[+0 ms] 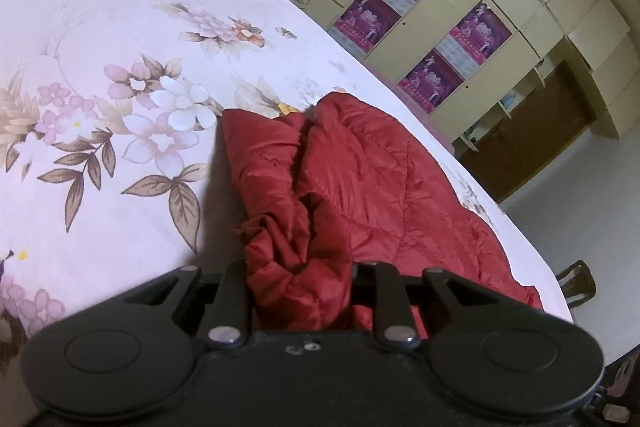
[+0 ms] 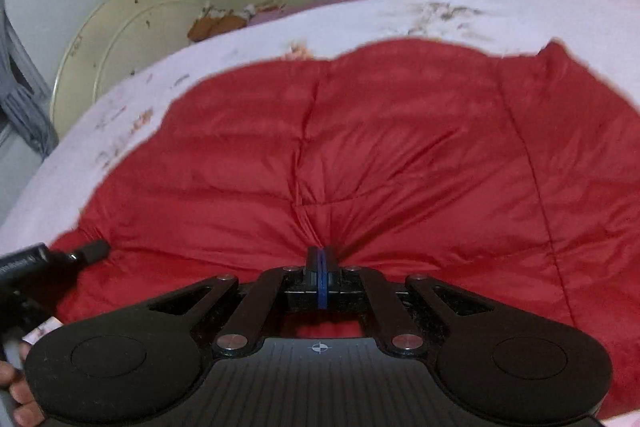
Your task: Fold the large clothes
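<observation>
The red quilted jacket (image 2: 360, 147) lies spread on the bed (image 1: 120, 27), filling the middle of the right frame. Left tongs (image 1: 300, 279) clamp a bunched edge; right tongs (image 2: 321, 259) pinch its fabric closed. Lift both evenly, keeping the edge taut.

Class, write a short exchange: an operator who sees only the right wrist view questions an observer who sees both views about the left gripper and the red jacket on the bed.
Operator: I see the left gripper only at my frame's edge. Does it hold the red jacket?
Observer: Yes. A bunched fold of it is gathered between its fingers, which the cloth hides.
Operator: Is anything standing beside the bed on that side?
Observer: What looks like a brown chair back shows just past the bed's edge.
</observation>
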A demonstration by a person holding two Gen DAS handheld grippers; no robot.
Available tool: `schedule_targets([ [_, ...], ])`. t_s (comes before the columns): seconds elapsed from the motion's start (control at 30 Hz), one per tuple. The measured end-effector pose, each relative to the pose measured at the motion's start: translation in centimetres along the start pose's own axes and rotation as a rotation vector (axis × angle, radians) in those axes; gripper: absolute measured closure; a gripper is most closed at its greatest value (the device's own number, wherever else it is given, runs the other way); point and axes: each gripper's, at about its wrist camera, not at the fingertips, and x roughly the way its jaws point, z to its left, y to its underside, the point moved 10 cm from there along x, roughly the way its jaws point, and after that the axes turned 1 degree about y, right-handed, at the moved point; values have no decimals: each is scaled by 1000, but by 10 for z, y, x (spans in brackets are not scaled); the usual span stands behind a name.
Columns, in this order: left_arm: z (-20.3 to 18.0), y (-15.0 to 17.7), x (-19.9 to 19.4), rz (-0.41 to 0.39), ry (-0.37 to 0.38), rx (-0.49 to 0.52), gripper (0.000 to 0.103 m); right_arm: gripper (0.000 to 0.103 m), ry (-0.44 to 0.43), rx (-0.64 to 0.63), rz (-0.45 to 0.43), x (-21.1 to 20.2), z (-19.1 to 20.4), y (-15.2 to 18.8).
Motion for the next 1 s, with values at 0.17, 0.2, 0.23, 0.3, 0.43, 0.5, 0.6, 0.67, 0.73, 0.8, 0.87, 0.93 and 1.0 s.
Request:
schedule_targets([
  [0.17,-3,-2,-4,1,-10,1,82,103,-33,21,-21,-37,6,-13],
  [0.2,-5,-3,-6,-3,-10,6,83,103,-39,13,-25,-51,9,-11],
  [0.23,-6,-4,-7,-7,-11,10,83,103,-49,12,-20,-57,10,-11],
  [0.3,-10,-6,-11,-15,-12,16,83,103,-82,27,-5,-66,13,-9],
  [0.43,-20,-9,-17,-27,-17,41,84,103,-90,33,74,-59,14,11],
  [0.5,-31,-11,-23,-37,-20,82,84,103,-76,33,114,-47,9,24],
  [0.6,-58,-17,-37,-77,-1,171,85,103,-82,61,114,-36,2,32],
  [0.67,-81,-18,-46,-103,15,245,85,103,-94,82,112,-34,-1,34],
  [0.73,-106,-16,-55,-128,45,312,85,103,-108,99,107,-33,-4,35],
  [0.8,-133,-12,-62,-147,72,387,85,103,-125,120,99,-33,-7,40],
  [0.87,-155,-7,-64,-158,82,454,85,103,-141,133,97,-36,-10,39],
  [0.93,-174,-1,-64,-159,92,505,85,103,-148,182,87,-48,-18,32],
  [1.0,-190,3,-62,-154,102,537,85,103,-160,217,-29,-86,-35,14],
])
